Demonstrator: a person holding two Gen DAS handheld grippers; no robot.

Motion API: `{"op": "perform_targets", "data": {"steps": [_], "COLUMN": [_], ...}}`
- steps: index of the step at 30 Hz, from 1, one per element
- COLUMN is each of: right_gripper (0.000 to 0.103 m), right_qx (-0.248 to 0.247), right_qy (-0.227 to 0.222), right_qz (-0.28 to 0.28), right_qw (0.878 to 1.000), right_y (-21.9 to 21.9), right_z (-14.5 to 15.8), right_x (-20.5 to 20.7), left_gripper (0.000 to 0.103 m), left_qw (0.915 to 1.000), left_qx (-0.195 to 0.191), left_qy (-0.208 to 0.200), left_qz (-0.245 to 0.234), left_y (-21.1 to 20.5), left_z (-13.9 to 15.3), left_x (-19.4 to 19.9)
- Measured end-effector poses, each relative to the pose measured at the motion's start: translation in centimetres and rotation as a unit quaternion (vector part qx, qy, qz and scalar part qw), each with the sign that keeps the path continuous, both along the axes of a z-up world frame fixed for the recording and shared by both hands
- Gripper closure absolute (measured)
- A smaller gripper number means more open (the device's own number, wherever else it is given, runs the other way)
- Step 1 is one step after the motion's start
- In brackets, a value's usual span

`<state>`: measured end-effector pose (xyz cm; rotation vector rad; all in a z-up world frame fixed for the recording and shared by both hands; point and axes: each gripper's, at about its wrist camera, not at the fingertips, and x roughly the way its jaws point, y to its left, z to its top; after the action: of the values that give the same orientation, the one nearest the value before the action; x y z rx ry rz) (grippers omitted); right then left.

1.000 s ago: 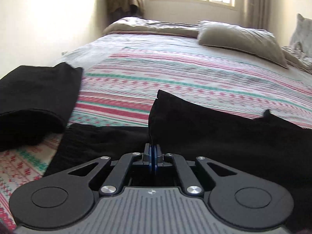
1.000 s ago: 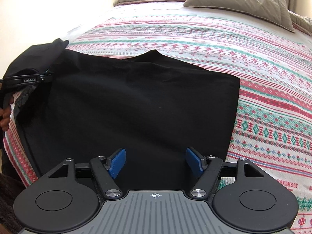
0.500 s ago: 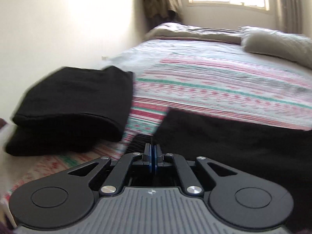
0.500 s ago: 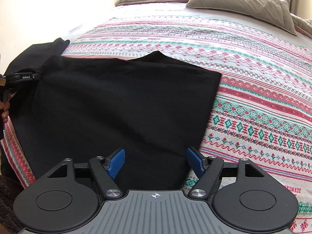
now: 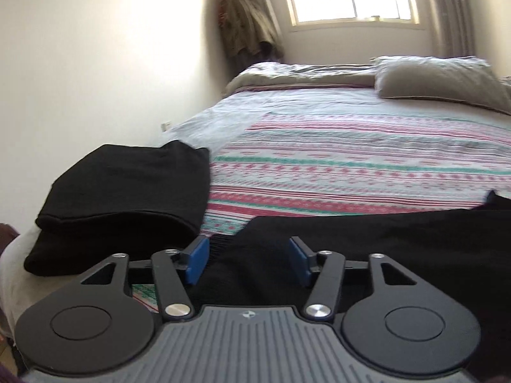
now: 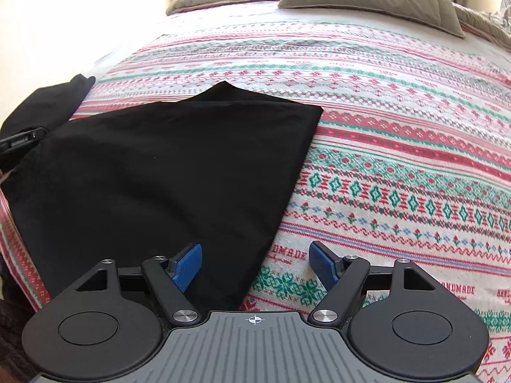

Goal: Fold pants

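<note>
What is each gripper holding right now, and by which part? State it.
Nothing. The left gripper and right gripper both stand open, with the black pants lying flat on the bedspread.

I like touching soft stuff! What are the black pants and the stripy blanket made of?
The black pants look like soft matte cloth, maybe cotton knit: no shine, and they lie limp and flat. The stripy blanket looks woven or knitted, given its stitch-like patterns and the word "handmade" along its border.

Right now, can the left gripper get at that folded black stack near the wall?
Probably yes. The left gripper is open, and the folded black stack lies just ahead to its left on the bed, with nothing between them.
</note>
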<state>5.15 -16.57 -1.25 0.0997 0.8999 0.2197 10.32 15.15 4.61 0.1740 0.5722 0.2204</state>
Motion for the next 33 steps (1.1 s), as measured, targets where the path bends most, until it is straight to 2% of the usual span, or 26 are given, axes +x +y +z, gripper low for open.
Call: {"op": "perform_targets", "data": {"steps": [1, 6, 9, 12, 18, 24, 27, 33], "right_gripper": [0.028, 0.028, 0.028, 0.030, 0.053, 0.078, 0.085, 0.088], "right_qx": [0.005, 0.038, 0.057, 0.086, 0.131, 0.184, 0.209, 0.254], "right_qy": [0.002, 0.017, 0.027, 0.041, 0.061, 0.084, 0.091, 0.082], "right_qz": [0.000, 0.011, 0.024, 0.032, 0.055, 0.067, 0.064, 0.055], "right_qw": [1.000, 0.999, 0.998, 0.995, 0.988, 0.977, 0.972, 0.962], "right_y": [-0.2, -0.9, -1.1, -1.2, -1.5, -2.3, -2.9, -3.3], "right_z": [0.0, -0.2, -0.3, -0.5, -1.1, -2.1, -2.1, -0.6], "right_x": [-0.1, -0.9, -1.8, -2.7, -4.5, -5.5, -5.6, -5.3], "left_gripper": [0.034, 0.030, 0.027, 0.026, 0.026, 0.026, 0.026, 0.026], "left_qw": [0.9999, 0.9935, 0.9837, 0.9697, 0.9449, 0.9274, 0.9130, 0.8691], "left_qx": [-0.007, -0.040, -0.063, -0.085, -0.112, -0.122, -0.109, -0.092], "left_qy": [0.001, 0.033, 0.057, 0.085, 0.112, 0.114, 0.105, 0.075], "left_qz": [-0.014, -0.101, -0.159, -0.212, -0.286, -0.335, -0.379, -0.480], "left_y": [-0.6, -4.8, -7.2, -9.3, -11.2, -11.6, -12.1, -14.2], "left_z": [0.0, -0.9, -2.0, -3.1, -4.7, -4.9, -4.8, -4.5], "left_x": [-0.5, -2.7, -3.6, -4.6, -5.9, -6.9, -7.8, -10.7]}}
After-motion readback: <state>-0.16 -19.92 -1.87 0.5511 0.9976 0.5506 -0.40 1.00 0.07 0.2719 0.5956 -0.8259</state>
